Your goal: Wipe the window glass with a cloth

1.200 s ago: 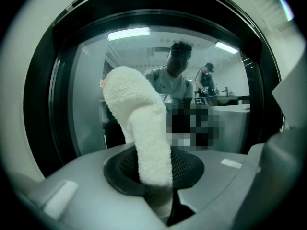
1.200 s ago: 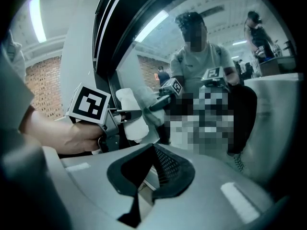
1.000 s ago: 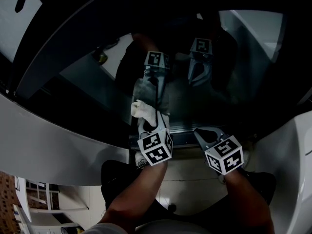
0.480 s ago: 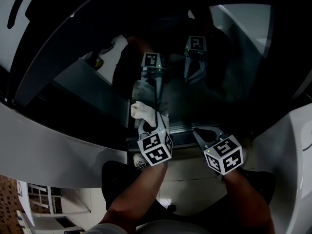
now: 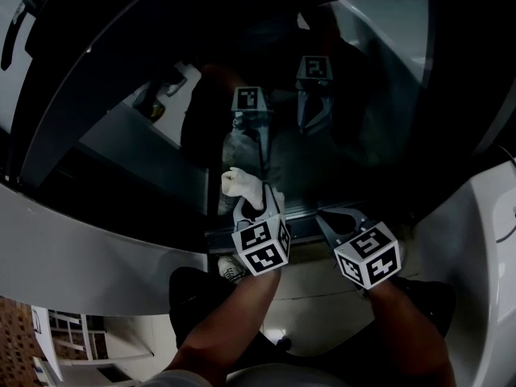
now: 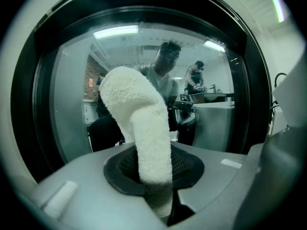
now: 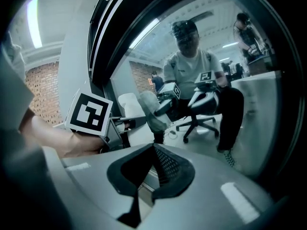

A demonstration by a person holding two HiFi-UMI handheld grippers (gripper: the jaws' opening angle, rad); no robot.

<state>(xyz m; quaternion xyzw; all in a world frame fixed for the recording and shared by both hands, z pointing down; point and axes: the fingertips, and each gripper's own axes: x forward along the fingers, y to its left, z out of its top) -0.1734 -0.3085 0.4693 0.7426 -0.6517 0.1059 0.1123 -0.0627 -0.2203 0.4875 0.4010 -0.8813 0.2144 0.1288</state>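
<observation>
- Cloth (image 5: 242, 188), white and fluffy, sticks up and out from between the jaws of the left gripper (image 5: 251, 204). The jaws squeeze tight on its lower end.
- Ahead of those jaws is the window glass (image 5: 129, 147), dark and shiny like a mirror. The loose top of the cloth leans toward the glass and is very near it. I cannot tell if it touches.
- The right gripper (image 5: 329, 218) is just beside the left one, low by the bottom edge of the glass. Its jaws are pressed together with nothing in between.
- I think the wiping step is in hand, with the cloth up at the low part of the glass.
- Next, the left gripper likely needs to push the cloth flat on the glass. Then it can slide the cloth side to side and go higher.
- The jaws must hold the cloth firmly so it does not slip out. The hard jaw tips should stay off the glass.
</observation>
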